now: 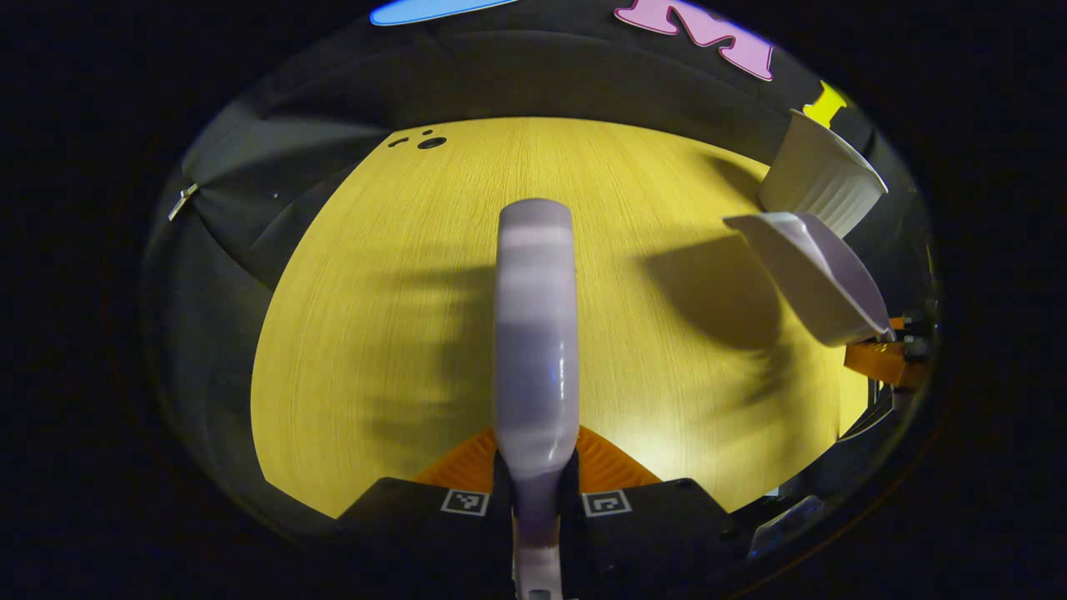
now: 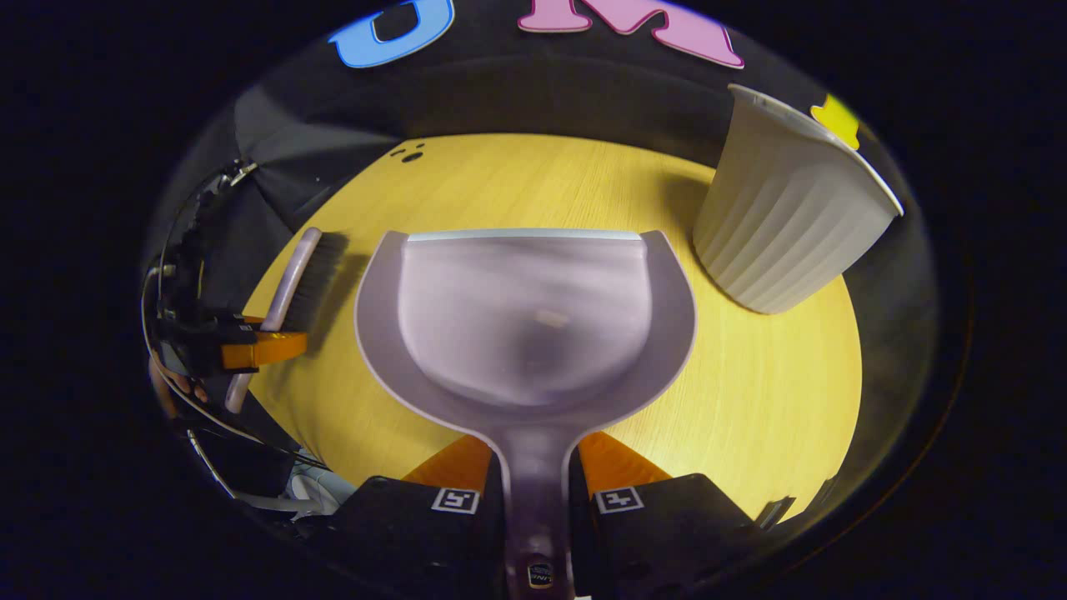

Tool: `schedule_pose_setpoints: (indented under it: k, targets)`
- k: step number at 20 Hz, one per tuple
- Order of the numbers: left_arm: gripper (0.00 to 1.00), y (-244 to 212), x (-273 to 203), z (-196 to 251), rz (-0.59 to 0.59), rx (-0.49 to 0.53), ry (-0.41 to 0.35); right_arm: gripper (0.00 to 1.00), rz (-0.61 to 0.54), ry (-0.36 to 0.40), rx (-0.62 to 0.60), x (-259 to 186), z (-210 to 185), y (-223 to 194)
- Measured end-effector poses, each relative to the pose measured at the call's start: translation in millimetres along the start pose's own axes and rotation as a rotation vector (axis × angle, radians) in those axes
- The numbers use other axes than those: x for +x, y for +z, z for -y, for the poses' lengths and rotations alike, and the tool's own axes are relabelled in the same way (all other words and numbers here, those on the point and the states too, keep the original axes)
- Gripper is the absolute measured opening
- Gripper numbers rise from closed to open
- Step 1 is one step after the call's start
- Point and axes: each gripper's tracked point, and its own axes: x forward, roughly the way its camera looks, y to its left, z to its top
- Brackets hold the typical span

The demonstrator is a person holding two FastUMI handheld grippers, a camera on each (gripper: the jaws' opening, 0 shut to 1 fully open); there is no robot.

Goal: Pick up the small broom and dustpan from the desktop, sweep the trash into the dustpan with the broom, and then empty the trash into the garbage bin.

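Note:
My left gripper (image 1: pixel 538 471) is shut on the handle of the small pale lilac broom (image 1: pixel 535 325), which stands up over the yellow wooden desktop (image 1: pixel 375 292). In the right gripper view the broom (image 2: pixel 304 279) shows its dark bristles at the left, in the left gripper (image 2: pixel 258 350). My right gripper (image 2: pixel 533 471) is shut on the handle of the lilac dustpan (image 2: pixel 525 317), held level above the desk. A small pale scrap (image 2: pixel 550 317) lies in the pan. In the left gripper view the dustpan (image 1: pixel 813 275) hangs at the right, just in front of the bin (image 1: pixel 821 179).
The white ribbed garbage bin (image 2: pixel 788 208) stands on the desk's far right, just right of the dustpan's front edge. A dark cable hole (image 2: pixel 411 156) sits near the far desk edge. A hand and cables show behind the left gripper at the desk's left edge.

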Motion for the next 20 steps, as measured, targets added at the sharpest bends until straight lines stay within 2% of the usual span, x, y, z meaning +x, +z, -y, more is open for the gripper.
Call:
schedule_pose_setpoints:
  k: [2,5,6,7,9,10,13,14,15,17,18,19,20]
  targets:
    - [0.27,-3,11,-2,-0.031,0.005,0.021,0.35,-0.042,-0.016,-0.005,15,1,-9]
    - [0.27,-7,19,2,-0.069,0.01,0.042,0.35,-0.088,-0.015,0.019,28,3,-15]
    - [0.27,-5,20,2,-0.083,0.009,0.044,0.32,-0.085,-0.017,0.02,31,3,-14]
    - [0.26,-3,21,2,-0.093,0.017,0.052,0.36,-0.083,-0.022,0.015,33,5,-13]
    - [0.29,3,27,4,-0.108,0.068,0.065,0.39,-0.105,-0.002,0.034,38,1,-15]
    - [0.28,3,29,8,-0.123,0.098,0.072,0.36,-0.119,0.005,0.038,40,-1,-16]
    - [0.3,3,25,8,-0.157,0.171,0.096,0.37,-0.122,0.037,0.032,46,-7,-13]
    - [0.34,3,24,9,-0.16,0.176,0.102,0.38,-0.131,0.054,0.036,49,-9,-14]
    - [0.31,2,24,11,-0.161,0.171,0.102,0.42,-0.129,0.061,0.042,47,-9,-13]
    - [0.34,0,22,17,-0.165,0.138,0.08,0.42,-0.13,0.065,0.06,46,-10,-13]
    - [0.31,0,20,22,-0.154,0.124,0.057,0.53,-0.124,0.067,0.063,45,-9,-12]
    - [0.41,3,17,27,-0.139,0.119,0.037,0.66,-0.111,0.067,0.066,44,-8,-10]
    - [0.6,7,13,27,-0.119,0.12,0.03,0.75,-0.096,0.058,0.073,41,-6,-6]
